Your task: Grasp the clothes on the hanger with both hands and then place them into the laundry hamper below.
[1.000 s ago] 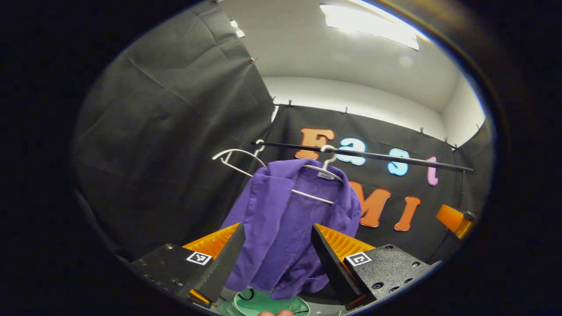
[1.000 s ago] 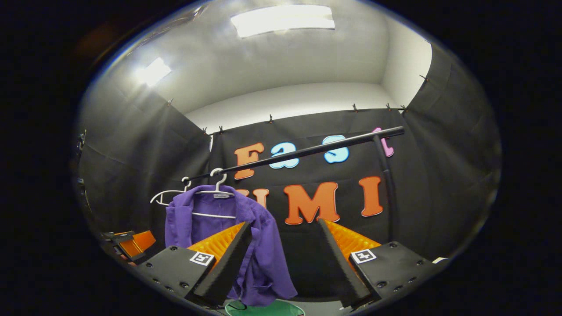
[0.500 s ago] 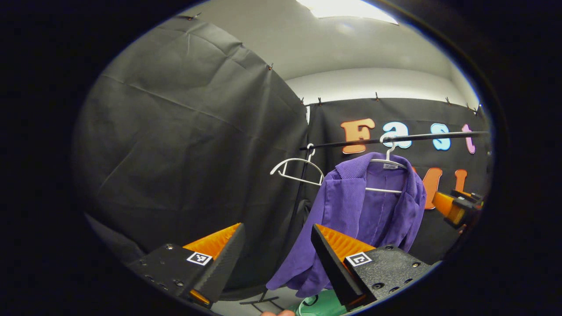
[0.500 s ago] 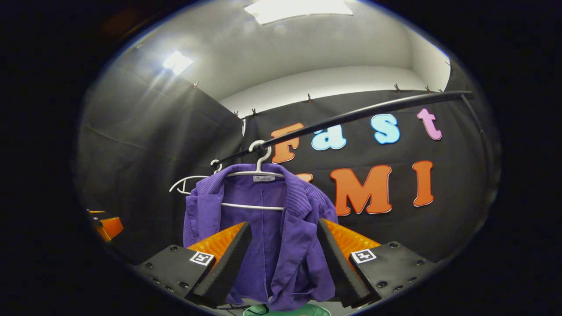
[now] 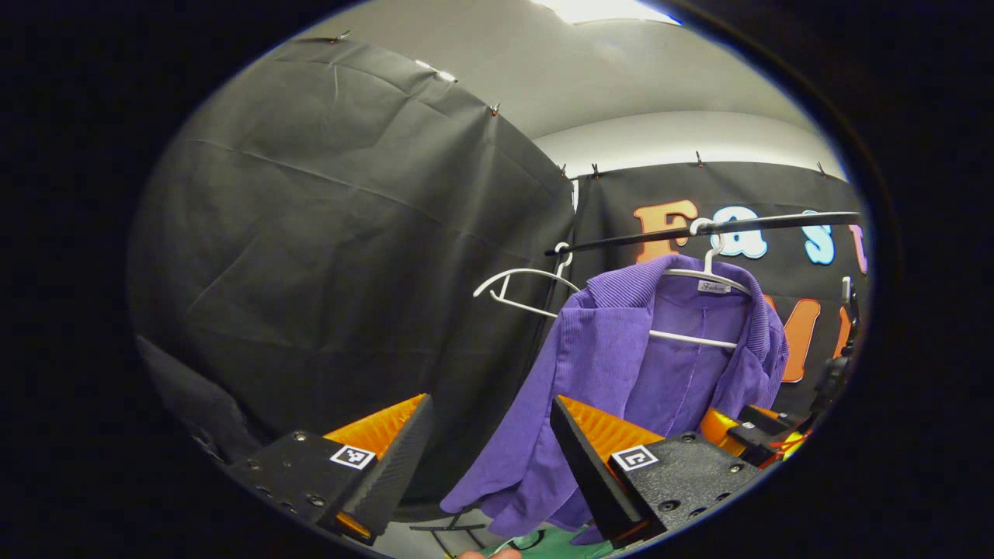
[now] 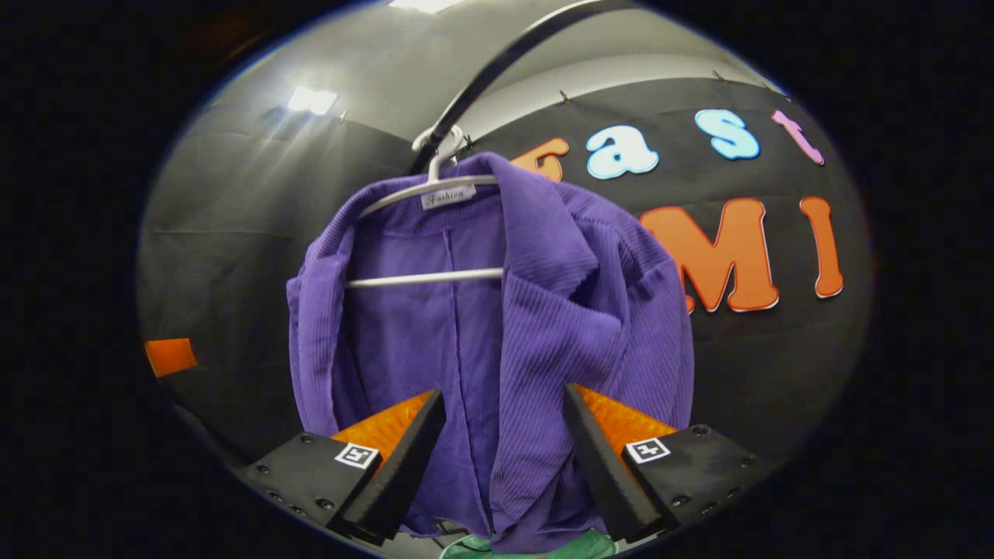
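Observation:
A purple jacket hangs on a white hanger from a black rail. In the left gripper view it hangs to the right of my left gripper, which is open and faces the black cloth wall. The right gripper shows low beside the jacket's right edge. In the right gripper view the jacket looms close on its hanger, and its front panel shows between the fingers of my open right gripper. A green hamper peeks out below the hem.
An empty white hanger hangs at the left end of the rail, which runs overhead in the right gripper view. Black cloth walls close the booth. Part of the left gripper shows at far left. The hamper's rim lies under the jacket.
The right gripper has moved up and much closer to the jacket, which now looms large ahead. The left gripper has shifted so that the jacket sits farther right. Both stay open.

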`<action>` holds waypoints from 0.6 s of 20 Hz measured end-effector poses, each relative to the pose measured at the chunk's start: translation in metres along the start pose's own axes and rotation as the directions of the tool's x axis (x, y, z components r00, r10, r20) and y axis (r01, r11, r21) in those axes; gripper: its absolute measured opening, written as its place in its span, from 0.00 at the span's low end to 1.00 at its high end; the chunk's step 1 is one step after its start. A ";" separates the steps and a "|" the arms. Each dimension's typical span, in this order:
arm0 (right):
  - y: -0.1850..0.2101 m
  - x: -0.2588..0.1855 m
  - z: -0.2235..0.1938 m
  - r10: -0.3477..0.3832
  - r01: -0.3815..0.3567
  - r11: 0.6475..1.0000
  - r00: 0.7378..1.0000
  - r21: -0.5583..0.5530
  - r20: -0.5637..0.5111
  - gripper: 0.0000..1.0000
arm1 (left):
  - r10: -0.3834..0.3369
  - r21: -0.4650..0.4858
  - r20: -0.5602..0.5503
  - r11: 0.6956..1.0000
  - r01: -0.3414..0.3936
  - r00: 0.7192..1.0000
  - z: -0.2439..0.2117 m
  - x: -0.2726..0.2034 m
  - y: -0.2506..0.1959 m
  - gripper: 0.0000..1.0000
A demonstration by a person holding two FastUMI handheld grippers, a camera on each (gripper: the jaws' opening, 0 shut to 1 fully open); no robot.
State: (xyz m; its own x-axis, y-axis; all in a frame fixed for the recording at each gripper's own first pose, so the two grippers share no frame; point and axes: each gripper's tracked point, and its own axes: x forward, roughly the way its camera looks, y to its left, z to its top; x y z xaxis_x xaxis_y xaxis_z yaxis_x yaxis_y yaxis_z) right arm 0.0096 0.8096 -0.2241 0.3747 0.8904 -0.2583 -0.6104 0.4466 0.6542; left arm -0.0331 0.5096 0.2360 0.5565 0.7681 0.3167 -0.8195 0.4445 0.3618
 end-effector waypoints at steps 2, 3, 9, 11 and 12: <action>-0.013 0.005 -0.011 -0.021 0.021 0.999 0.999 0.027 -0.027 0.95 | 0.004 0.016 -0.002 1.000 -0.004 1.000 -0.001 0.002 -0.012 0.92; -0.017 0.006 -0.013 -0.025 0.026 0.999 0.999 0.024 -0.032 0.99 | -0.003 0.026 -0.006 1.000 0.004 1.000 -0.001 0.004 -0.019 0.92; -0.057 0.010 -0.001 -0.131 0.131 0.991 0.991 0.020 -0.007 0.12 | -0.169 0.050 -0.002 0.984 0.169 0.986 -0.004 0.038 -0.065 0.95; -0.055 0.003 0.004 -0.115 0.115 0.993 0.993 -0.006 -0.009 0.12 | -0.202 0.040 0.004 0.979 0.202 0.979 -0.011 0.047 -0.073 0.95; -0.057 0.000 0.007 -0.123 0.123 0.992 0.992 -0.030 -0.005 0.12 | -0.224 0.027 -0.001 0.974 0.224 0.975 -0.017 0.057 -0.080 0.95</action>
State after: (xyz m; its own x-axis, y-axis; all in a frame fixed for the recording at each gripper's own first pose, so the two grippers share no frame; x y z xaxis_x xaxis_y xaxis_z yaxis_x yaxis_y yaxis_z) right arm 0.0494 0.7831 -0.2563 0.4436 0.8290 -0.3406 -0.5803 0.5553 0.5958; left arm 0.0617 0.5256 0.2099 0.7255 0.6499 0.2265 -0.6702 0.5925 0.4469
